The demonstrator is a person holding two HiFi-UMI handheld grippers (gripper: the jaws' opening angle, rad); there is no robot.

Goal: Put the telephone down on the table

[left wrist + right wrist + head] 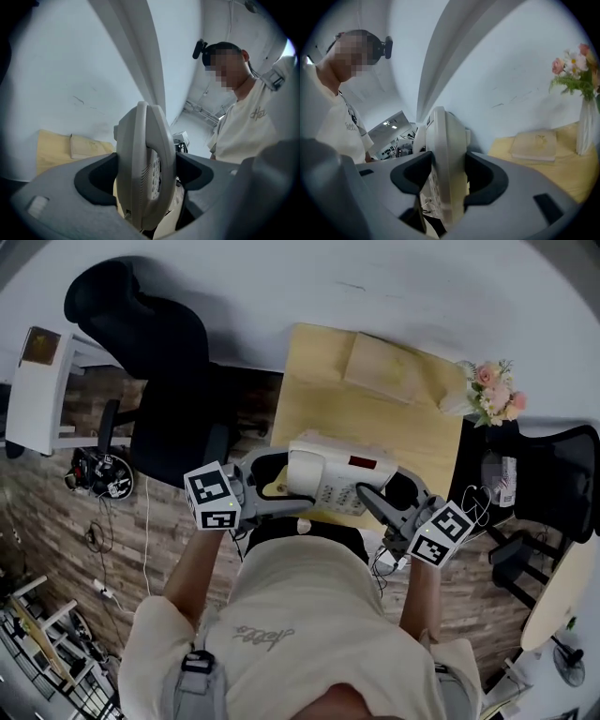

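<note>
Left claw [278, 487]: closed on the handset end of the telephone [333, 480], one pad pressed against each face. Right claw [367, 500]: clamped the same way on the opposite edge of the telephone's body.

Telephone: cream desk model with a dark display window on its top face. Carried level between the two claws over the near edge of the counter [309, 404], just ahead of the person's chest. Apparently lifted clear of the surface, though contact is hard to judge from above.

Counter: pale yellow wood, set against a white wall.

On the counter:
- Tan book [384, 368], lying flat at the far side, well apart from the telephone.
- White vase of pink flowers [494, 395], upright at the far right corner, beside the book.

Around the counter:
- Black office chair [159, 352] to the left.
- Second dark chair [562, 479] to the right.
- Wood-plank floor [56, 521] with loose cables.
- White shelf unit [37, 395] at far left.
</note>
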